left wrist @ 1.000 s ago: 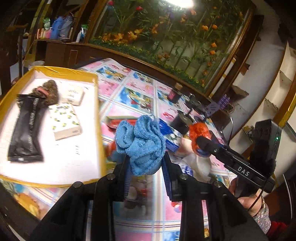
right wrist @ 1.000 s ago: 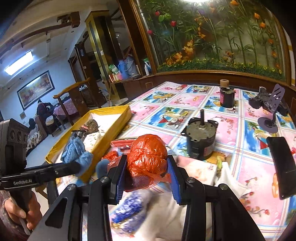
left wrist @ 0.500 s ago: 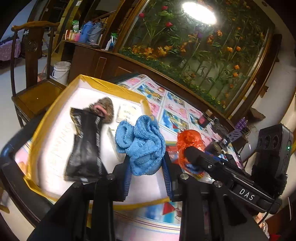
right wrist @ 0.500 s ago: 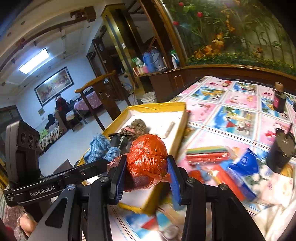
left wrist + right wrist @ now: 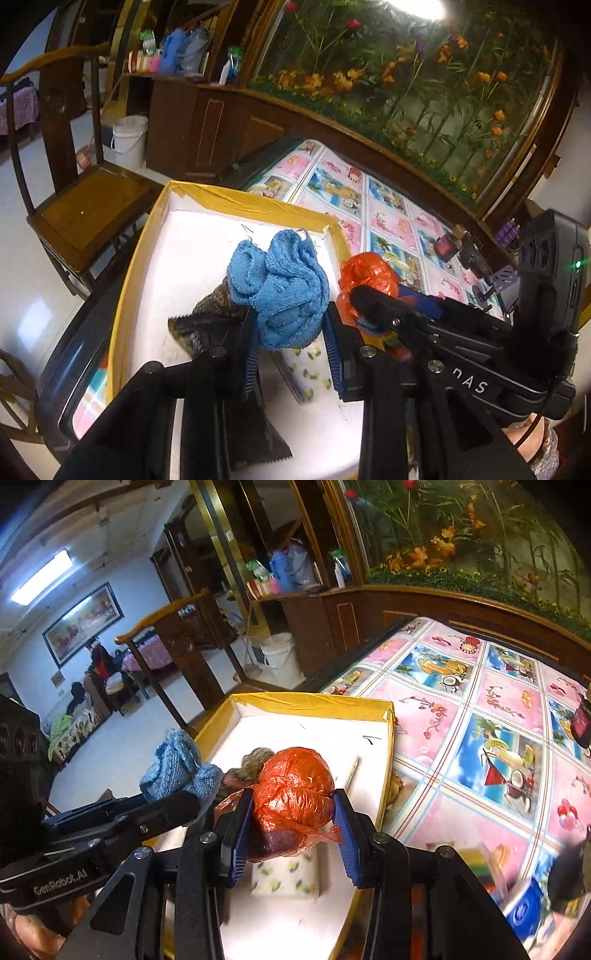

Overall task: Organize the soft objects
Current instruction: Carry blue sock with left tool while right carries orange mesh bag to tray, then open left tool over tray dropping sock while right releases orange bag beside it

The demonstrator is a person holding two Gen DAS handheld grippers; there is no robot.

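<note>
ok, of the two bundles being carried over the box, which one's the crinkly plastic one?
The orange bag bundle, shut in the right hand-held gripper. It is glossy and wrinkled; the blue cloth in the left hand-held gripper is fuzzy fabric.

Bright overhead glare, fisheye-warped edges, slight blur at bottom right.

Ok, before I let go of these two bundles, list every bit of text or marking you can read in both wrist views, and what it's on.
"GenRobot.AI": white lettering on the side of the left gripper, seen from the right wrist.
"DAS": white lettering on the side of the right gripper; the first letter is partly cut off.
Black packet in the yellow-rimmed box: print too blurred to read.
Blue packet on the tablecloth: logo blurred, unreadable.
Shelf bottles: labels too small.
</note>
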